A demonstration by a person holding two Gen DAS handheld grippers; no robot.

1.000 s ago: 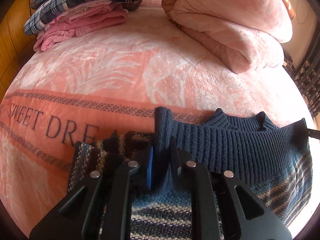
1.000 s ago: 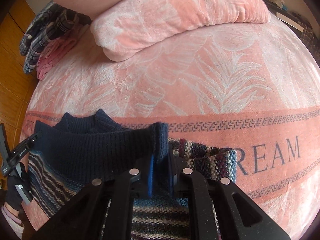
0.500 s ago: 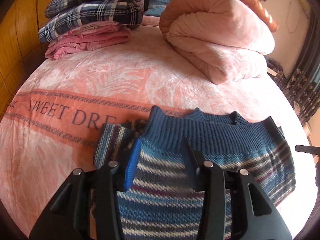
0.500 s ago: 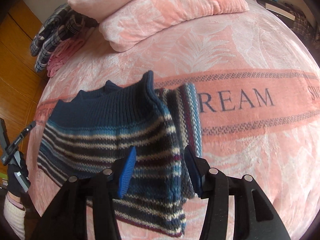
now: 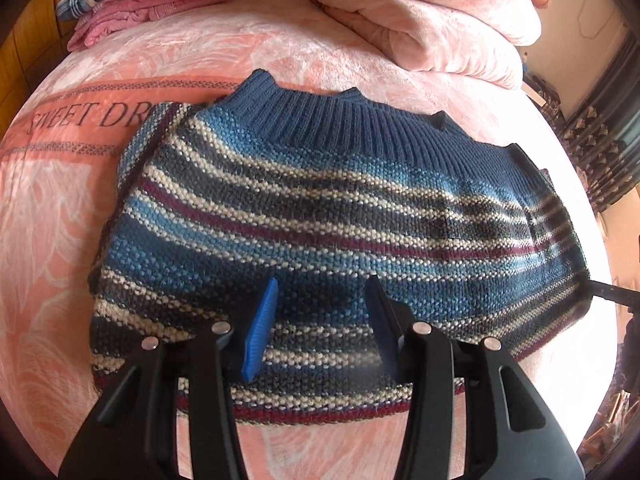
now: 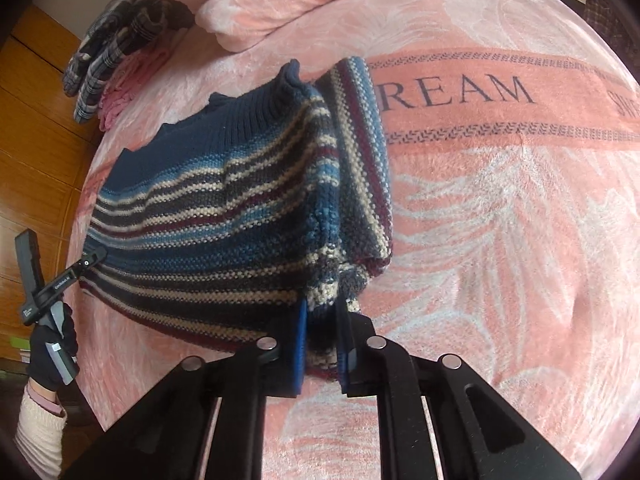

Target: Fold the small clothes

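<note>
Sweater [image 5: 340, 216] is lying half-folded on the bed [image 5: 52, 216] — left tongs [image 5: 324, 332] hovering wide, right tongs [image 6: 322, 344] pinching its hem for another fold.

- On the bed's pink blanket [image 5: 60, 208], along its darker woven band, we read "SWEET DR" in the left wrist view; the striped sweater [image 5: 320, 208] covers the rest.
- In the right wrist view we read "REAM" on the same band, with further letters cut off at the frame's right edge.
- Small white print on the left gripper [image 6: 60, 280] body: too small for us to read.
</note>
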